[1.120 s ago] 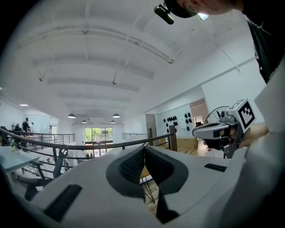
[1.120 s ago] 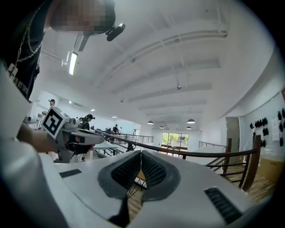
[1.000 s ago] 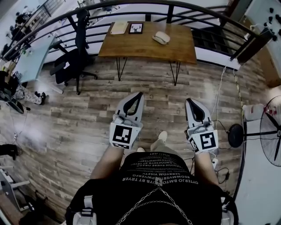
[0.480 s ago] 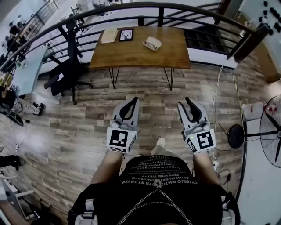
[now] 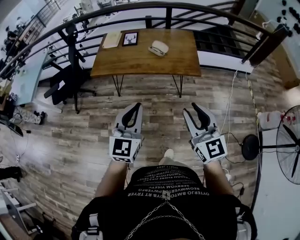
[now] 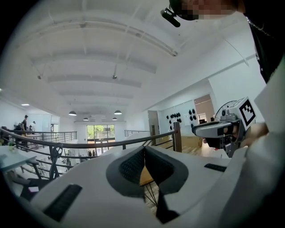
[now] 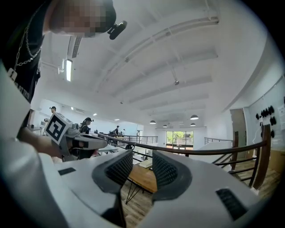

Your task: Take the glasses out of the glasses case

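The pale glasses case (image 5: 158,47) lies closed on the far part of a wooden table (image 5: 178,61), well ahead of both grippers. My left gripper (image 5: 136,105) hangs over the floor short of the table, its jaws shut with the tips touching and nothing in them; the left gripper view shows the pads (image 6: 133,165) meeting. My right gripper (image 5: 191,109) is held level beside it, and its jaws are opening with only air between them. The right gripper view looks at the table (image 7: 144,177) through that gap.
A framed picture (image 5: 131,38) and a light notebook (image 5: 112,40) lie on the table's left part. A black railing (image 5: 117,10) curves behind it. An office chair (image 5: 63,82) stands to the left, a floor fan (image 5: 286,150) and cables to the right.
Both grippers have moved forward toward the table, which now sits lower and nearer in the head view. The right gripper's jaws went from shut to spread apart.
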`<state>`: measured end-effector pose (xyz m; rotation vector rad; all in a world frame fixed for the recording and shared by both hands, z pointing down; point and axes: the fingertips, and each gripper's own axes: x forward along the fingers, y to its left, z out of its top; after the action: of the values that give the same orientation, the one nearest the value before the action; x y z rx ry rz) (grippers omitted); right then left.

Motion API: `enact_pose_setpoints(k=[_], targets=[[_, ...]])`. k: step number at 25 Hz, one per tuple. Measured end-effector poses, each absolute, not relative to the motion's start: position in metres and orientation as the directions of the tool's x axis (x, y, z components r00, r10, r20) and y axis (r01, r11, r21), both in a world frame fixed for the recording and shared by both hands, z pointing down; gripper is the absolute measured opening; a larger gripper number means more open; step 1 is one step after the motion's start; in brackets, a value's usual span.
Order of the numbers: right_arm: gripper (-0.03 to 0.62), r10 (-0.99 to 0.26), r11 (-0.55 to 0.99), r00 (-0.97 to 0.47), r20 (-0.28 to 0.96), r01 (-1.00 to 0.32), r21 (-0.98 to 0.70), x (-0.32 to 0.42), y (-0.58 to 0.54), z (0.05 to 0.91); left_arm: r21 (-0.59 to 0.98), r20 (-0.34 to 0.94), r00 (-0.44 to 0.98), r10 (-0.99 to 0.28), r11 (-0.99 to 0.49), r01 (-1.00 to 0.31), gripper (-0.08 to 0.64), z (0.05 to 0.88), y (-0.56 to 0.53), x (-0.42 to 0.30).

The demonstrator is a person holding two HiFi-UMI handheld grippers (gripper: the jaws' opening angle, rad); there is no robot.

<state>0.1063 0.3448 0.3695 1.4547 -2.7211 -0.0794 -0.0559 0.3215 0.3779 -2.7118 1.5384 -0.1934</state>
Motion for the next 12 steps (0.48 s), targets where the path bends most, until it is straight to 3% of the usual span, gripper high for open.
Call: enact_pose_setpoints(k=[12], targets=[[0.126, -0.791, 0.611, -0.612, 0.021, -0.788, 0.072, 0.136, 0.299, 0.371, -0.108, 0.075, 0.449, -0.891, -0.454, -0.884, 0.026, 0.370, 0.282, -0.026]])
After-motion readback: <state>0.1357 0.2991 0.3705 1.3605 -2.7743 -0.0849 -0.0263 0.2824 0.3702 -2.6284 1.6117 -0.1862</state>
